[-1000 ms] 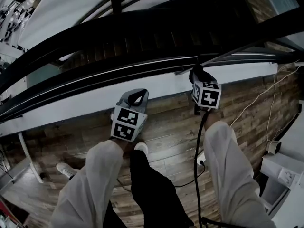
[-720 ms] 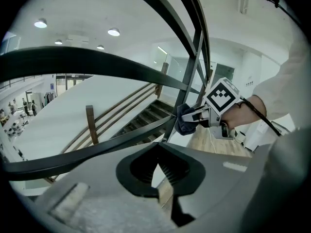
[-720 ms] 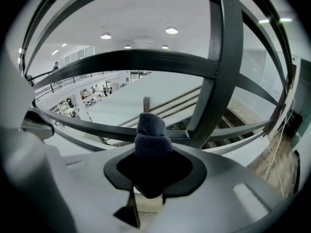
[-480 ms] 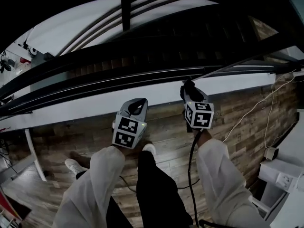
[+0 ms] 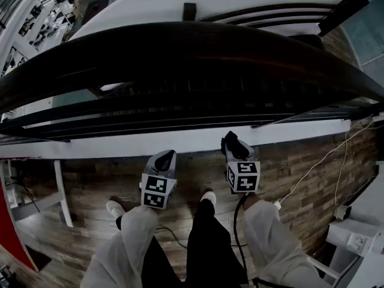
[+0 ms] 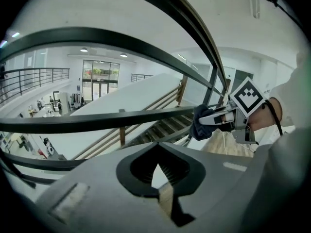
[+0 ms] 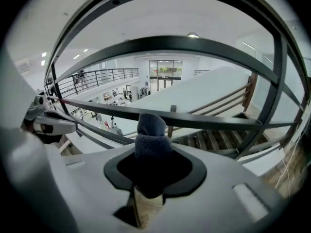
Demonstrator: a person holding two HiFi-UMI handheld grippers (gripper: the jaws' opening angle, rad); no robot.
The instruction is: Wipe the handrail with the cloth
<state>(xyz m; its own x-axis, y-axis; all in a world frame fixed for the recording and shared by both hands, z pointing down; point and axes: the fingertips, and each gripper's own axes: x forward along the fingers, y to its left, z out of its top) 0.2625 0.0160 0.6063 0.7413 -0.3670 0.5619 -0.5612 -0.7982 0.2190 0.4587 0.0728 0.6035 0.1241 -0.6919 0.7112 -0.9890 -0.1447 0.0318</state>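
Right gripper [image 5: 231,143] jaws clamped on the bunched dark blue-grey cloth [image 7: 151,130], low beneath the broad dark curved handrail [image 5: 180,47], contact with it not visible; left gripper [image 5: 165,159] alongside, jaws together, empty.

The handrail [image 5: 180,47] across 12 o'clock in the head view looks dark and smooth with a dull sheen; can't tell if it's wood or metal. The thinner bars [image 7: 209,123] below it read as dark painted metal, satin finish. The cloth [image 7: 151,130] is blue-grey and fuzzy, with a terry-like nap. The shells of the left gripper [image 6: 160,178] and right gripper [image 7: 150,176] are smooth matt grey plastic. The floor [image 5: 288,179] at 4 o'clock is brown wood planks, grainy and matt.
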